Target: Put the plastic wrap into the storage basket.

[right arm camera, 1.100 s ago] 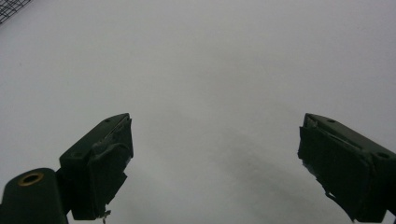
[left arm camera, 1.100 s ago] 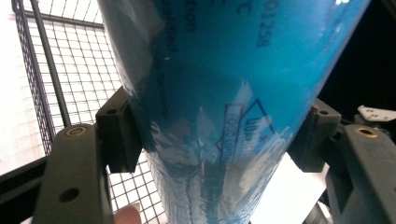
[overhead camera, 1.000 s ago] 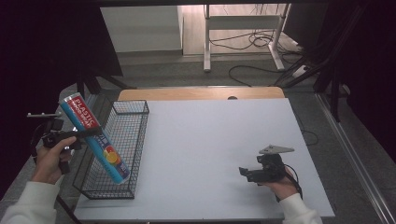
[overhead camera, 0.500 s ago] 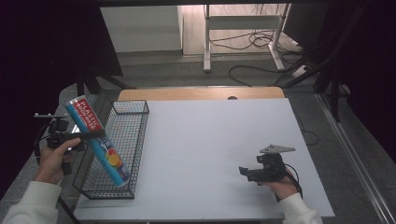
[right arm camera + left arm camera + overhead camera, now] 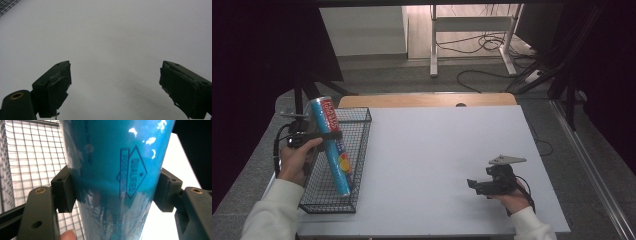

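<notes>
A long blue tube with a red label [image 5: 331,145] stands tilted in the black wire basket [image 5: 359,155] at the table's left side, its lower end down in the basket. My left gripper [image 5: 329,135] is shut on the tube about midway along it; in the left gripper view both pads press the blue tube [image 5: 112,177] with the basket's mesh [image 5: 32,160] behind. My right gripper [image 5: 473,185] rests low on the white table [image 5: 437,150] at the front right, open, with nothing between its fingers [image 5: 56,85].
The basket's corner [image 5: 6,6] shows far off in the right gripper view. A wooden strip [image 5: 427,100] borders the table's far edge. Cables and a desk frame [image 5: 472,30] lie on the floor beyond. Bare white table stretches between the basket and my right gripper.
The left gripper has swung the tube more upright, and its lower end has sunk deeper into the basket. The right gripper has stayed still.
</notes>
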Demonstrator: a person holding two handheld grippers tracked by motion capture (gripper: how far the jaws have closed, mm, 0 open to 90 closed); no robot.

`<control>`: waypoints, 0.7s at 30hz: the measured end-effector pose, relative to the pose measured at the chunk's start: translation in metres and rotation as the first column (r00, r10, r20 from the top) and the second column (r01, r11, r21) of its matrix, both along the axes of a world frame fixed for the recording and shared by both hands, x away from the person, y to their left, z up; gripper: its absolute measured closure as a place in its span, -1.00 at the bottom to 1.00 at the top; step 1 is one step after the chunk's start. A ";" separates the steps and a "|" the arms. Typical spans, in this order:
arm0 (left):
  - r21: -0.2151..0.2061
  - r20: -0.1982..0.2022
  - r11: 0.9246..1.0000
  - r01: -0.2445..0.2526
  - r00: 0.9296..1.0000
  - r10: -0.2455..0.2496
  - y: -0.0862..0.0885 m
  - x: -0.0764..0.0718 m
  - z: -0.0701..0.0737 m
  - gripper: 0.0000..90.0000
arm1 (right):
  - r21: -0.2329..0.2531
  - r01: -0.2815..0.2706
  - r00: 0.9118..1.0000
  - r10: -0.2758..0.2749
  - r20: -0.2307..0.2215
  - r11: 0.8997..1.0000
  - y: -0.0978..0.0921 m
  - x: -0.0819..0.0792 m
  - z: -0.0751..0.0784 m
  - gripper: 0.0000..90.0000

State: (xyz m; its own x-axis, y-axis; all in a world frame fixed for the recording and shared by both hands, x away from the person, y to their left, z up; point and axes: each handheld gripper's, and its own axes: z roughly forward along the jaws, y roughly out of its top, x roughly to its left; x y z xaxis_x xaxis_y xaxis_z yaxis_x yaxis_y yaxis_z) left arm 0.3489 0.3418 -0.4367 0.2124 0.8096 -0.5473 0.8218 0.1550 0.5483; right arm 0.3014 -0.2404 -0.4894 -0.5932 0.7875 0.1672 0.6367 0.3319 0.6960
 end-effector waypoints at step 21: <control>0.088 -0.092 0.993 -0.082 0.992 0.090 -0.033 0.045 -0.029 -0.29 | -0.013 0.015 1.000 -0.015 -0.004 1.000 0.000 0.003 -0.002 -0.75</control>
State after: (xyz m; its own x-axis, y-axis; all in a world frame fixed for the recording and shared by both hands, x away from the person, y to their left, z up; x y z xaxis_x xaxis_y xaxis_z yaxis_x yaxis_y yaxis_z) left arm 0.3941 0.3085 -0.4656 0.0899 0.8664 -0.4912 0.8567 0.1843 0.4818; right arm 0.3039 -0.2409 -0.4910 -0.5809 0.7982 0.1593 0.6445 0.3316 0.6890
